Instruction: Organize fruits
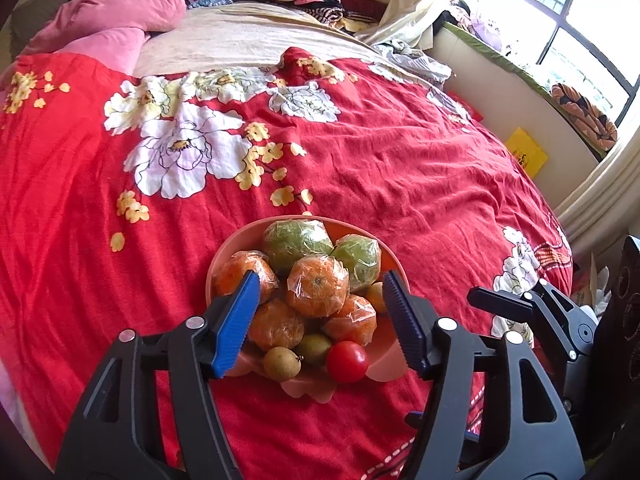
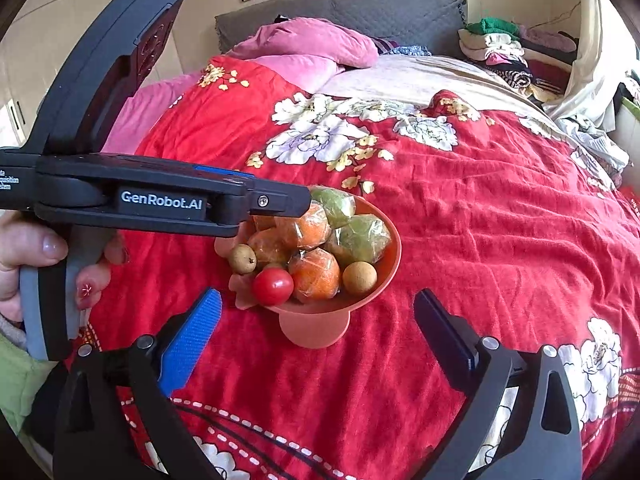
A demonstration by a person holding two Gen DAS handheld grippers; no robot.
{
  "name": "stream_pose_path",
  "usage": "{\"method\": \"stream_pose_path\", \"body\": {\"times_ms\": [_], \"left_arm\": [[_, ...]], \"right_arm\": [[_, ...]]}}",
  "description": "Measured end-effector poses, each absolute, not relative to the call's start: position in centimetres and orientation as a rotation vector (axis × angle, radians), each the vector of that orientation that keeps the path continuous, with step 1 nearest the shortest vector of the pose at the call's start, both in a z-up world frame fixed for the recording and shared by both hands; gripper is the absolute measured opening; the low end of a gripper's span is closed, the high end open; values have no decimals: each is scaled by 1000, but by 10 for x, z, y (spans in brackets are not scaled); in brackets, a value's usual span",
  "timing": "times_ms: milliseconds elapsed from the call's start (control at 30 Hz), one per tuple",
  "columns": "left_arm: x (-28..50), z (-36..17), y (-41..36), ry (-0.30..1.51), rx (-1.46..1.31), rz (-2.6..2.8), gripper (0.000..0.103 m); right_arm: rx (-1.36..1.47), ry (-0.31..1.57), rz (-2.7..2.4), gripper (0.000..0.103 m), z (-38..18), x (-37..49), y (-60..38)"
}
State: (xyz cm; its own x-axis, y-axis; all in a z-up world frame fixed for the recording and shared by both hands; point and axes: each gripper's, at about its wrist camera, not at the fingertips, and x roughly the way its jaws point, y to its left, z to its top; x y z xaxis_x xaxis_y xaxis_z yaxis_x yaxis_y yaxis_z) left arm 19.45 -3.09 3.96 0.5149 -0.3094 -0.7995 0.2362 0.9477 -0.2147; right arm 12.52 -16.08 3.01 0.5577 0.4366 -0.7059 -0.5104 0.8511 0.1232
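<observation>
Already the fruits sit heaped in the pink pedestal bowl (image 2: 384, 276) on the red quilt (image 1: 400, 184). Left gripper (image 1: 320, 312) and right gripper (image 2: 316, 344) both gape, empty. A nudge could topple the cherry tomato (image 2: 273, 286) off the soft bedding.

The left wrist camera looked steeply down along its fingers (image 1: 236, 320), close above the bowl (image 1: 224, 252) of fruit, facing across the bed (image 1: 400, 168) toward the window (image 1: 560, 20). The right wrist camera sat a little farther back, looking down and toward the headboard (image 2: 360, 12). Both views shared the bowl (image 2: 380, 276), the red cover and the pink pillows (image 2: 312, 44).
</observation>
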Motion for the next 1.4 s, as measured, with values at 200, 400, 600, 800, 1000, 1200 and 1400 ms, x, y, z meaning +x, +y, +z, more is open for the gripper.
{"method": "stream_pose_path", "body": {"times_ms": [200, 400, 600, 800, 1000, 1200, 1400], "left_arm": [[185, 50, -29, 953, -81, -314, 63], [175, 59, -27, 931, -81, -302, 70], [164, 68, -21, 911, -101, -268, 83], [150, 73, -17, 890, -110, -241, 91], [136, 77, -11, 878, -113, -214, 93], [123, 81, -5, 864, -116, -190, 93], [108, 89, 4, 835, -124, -156, 93]], "right_arm": [[-108, 790, 550, 98, 37, 119, -160], [-109, 769, 545, 98, 46, 113, -162], [-111, 749, 543, 98, 54, 105, -165], [-112, 733, 537, 98, 60, 97, -168], [-111, 715, 526, 98, 67, 90, -172], [-113, 693, 516, 98, 75, 82, -174], [-120, 670, 499, 98, 82, 74, -176]]}}
